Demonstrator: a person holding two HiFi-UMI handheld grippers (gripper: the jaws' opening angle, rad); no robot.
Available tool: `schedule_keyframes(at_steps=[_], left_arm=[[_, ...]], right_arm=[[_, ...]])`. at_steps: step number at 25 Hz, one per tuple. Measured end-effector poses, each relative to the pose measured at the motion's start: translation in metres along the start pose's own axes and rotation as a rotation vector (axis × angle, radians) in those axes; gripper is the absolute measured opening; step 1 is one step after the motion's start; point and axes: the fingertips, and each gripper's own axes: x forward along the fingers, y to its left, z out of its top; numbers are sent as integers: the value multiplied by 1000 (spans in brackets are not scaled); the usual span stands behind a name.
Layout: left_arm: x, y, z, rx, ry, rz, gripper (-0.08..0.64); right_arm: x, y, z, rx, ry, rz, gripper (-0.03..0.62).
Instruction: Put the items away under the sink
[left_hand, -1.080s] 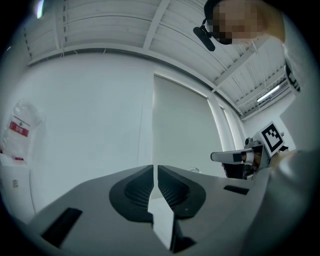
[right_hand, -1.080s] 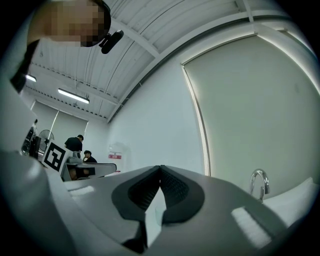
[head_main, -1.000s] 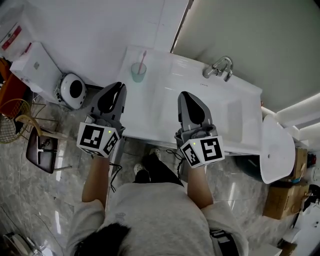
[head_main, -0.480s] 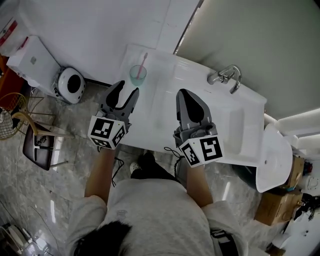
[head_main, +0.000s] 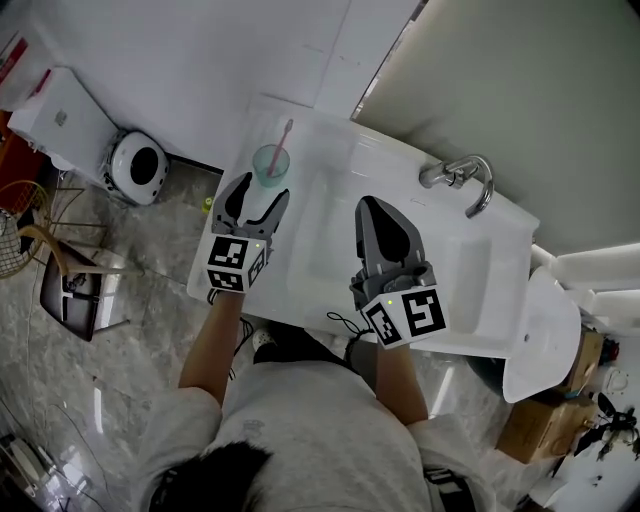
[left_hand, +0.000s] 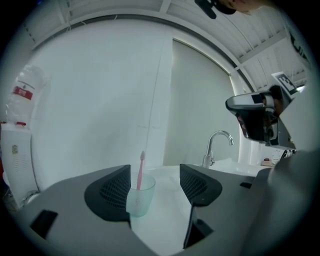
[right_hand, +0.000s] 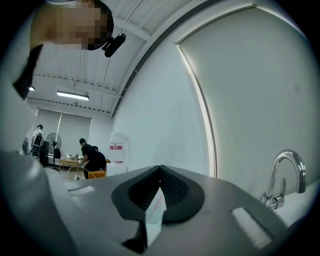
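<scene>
A pale green cup (head_main: 270, 162) with a pink toothbrush (head_main: 284, 133) in it stands at the left end of the white sink counter (head_main: 330, 230). My left gripper (head_main: 262, 192) hovers just short of the cup, its jaws having just been opening, with nothing between them. In the left gripper view the cup (left_hand: 140, 196) sits ahead of the left gripper (left_hand: 152, 186), toward the left finger. My right gripper (head_main: 373, 205) is shut and empty over the counter near the basin. Its closed tips (right_hand: 160, 168) hide most of the cup (right_hand: 154, 212).
A chrome faucet (head_main: 462, 176) stands at the basin's far side. On the floor at left are a round white appliance (head_main: 138, 170), a wire basket (head_main: 14, 226) and a dark chair (head_main: 72, 292). A white round fixture (head_main: 545, 330) is at right. People (right_hand: 91, 158) are far off.
The left gripper moved forward and down toward the cup and its jaws went from shut to wide open. The right gripper shifted slightly over the counter and stayed shut.
</scene>
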Motion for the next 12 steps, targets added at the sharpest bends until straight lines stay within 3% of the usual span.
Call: schedule_keyframes(at_steps=[12], left_arm=[[42, 28, -50, 10, 123, 113, 338]], right_arm=[[19, -24, -21, 14, 56, 9, 11]])
